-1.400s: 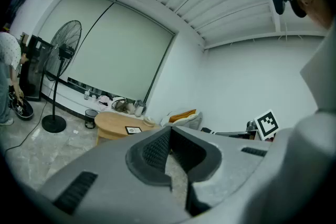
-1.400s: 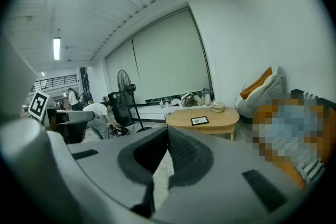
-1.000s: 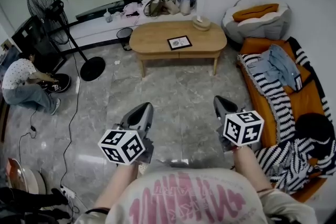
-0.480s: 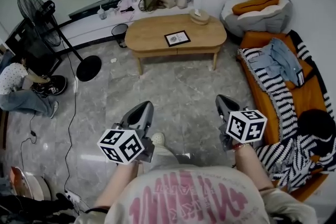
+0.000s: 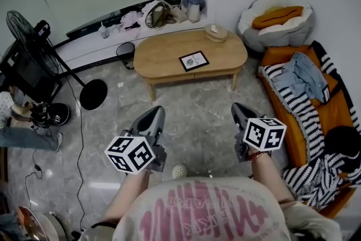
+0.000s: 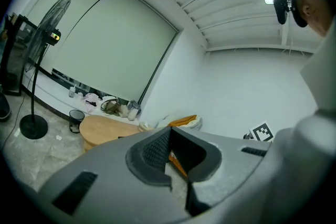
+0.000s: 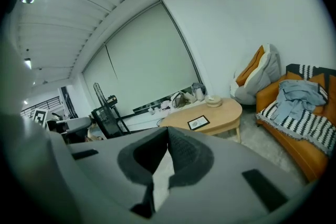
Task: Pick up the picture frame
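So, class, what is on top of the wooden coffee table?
On the table, a picture frame lies flat near the front edge and a round tan object sits far right. What lies beneath the tabletop is covered.

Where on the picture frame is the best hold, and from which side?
Probably its near edge. The picture frame lies flat on the table, close to the front rim, so the right gripper, opened and coming low from the person's side, could pinch that border. A grip from straight above has nothing to close on.
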`<state>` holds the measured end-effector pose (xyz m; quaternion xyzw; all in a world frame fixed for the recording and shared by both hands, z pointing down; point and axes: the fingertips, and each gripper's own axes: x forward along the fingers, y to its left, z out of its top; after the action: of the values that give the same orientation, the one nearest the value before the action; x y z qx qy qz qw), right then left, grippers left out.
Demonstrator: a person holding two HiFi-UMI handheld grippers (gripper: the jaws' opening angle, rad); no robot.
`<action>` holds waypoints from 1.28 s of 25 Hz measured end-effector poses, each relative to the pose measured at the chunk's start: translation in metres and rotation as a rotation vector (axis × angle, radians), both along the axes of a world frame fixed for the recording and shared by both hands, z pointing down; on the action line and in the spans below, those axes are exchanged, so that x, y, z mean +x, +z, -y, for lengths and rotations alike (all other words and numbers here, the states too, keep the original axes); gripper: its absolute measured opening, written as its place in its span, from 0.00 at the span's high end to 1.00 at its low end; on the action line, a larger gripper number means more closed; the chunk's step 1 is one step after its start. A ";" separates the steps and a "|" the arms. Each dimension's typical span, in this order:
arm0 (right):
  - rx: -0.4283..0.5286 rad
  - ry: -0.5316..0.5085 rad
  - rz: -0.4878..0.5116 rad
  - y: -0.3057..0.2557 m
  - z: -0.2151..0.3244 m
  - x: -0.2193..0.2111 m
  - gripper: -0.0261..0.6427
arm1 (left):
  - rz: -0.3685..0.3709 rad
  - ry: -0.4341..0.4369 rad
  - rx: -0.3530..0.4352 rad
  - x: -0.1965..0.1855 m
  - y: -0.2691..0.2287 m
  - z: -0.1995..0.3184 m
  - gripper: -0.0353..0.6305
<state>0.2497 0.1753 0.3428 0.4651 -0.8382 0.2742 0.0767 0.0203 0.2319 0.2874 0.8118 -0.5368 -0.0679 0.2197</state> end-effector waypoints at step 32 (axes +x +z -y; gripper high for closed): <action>-0.101 0.030 0.002 0.048 0.102 -0.142 0.95 | -0.087 0.022 -0.118 -0.137 0.057 0.106 0.94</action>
<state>0.1079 0.0731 0.3906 0.4728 -0.8164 0.3175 0.0952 -0.1168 0.1263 0.3448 0.7995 -0.5209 -0.0689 0.2912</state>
